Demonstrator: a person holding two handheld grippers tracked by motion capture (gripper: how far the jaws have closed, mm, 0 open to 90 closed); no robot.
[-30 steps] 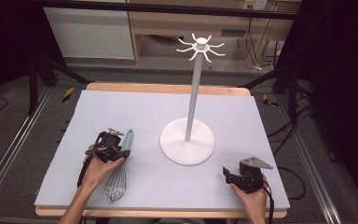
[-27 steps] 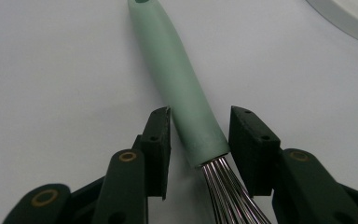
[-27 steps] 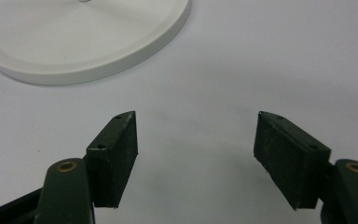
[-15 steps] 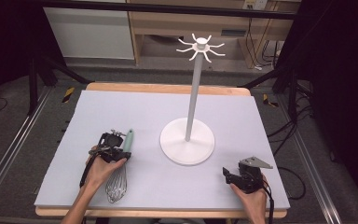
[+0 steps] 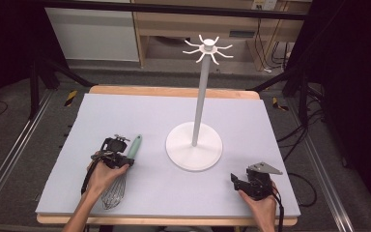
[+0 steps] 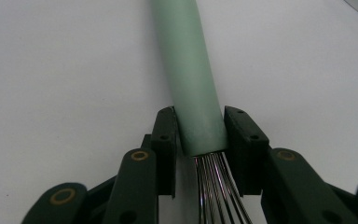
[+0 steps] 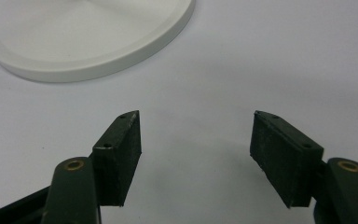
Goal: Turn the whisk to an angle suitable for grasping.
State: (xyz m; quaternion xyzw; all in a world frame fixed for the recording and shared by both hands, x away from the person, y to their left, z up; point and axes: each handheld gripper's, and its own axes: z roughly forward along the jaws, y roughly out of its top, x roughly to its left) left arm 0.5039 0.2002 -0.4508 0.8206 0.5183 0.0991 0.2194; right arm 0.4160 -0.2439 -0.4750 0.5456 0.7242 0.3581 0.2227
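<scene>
A whisk with a mint-green handle (image 5: 134, 146) and a wire head (image 5: 115, 192) lies on the mat at the front left. My left gripper (image 5: 124, 157) sits over the handle's lower end. In the left gripper view its jaws have just been closing, and the pads now press both sides of the green handle (image 6: 191, 70) where the wires (image 6: 214, 186) come out. My right gripper (image 5: 236, 180) rests at the front right, open, with bare mat between its fingers (image 7: 121, 154). A white stand (image 5: 194, 145) with a tall pole and hooked top (image 5: 207, 48) stands mid-table.
The pale mat (image 5: 149, 116) covers the wooden table. The stand's round base (image 7: 88, 42) lies just ahead and left of the right gripper. Dark frame legs and cables flank the table, and shelving stands beyond its far edge.
Both hands and the whisk stay where they were; the high view shows no visible shift.
</scene>
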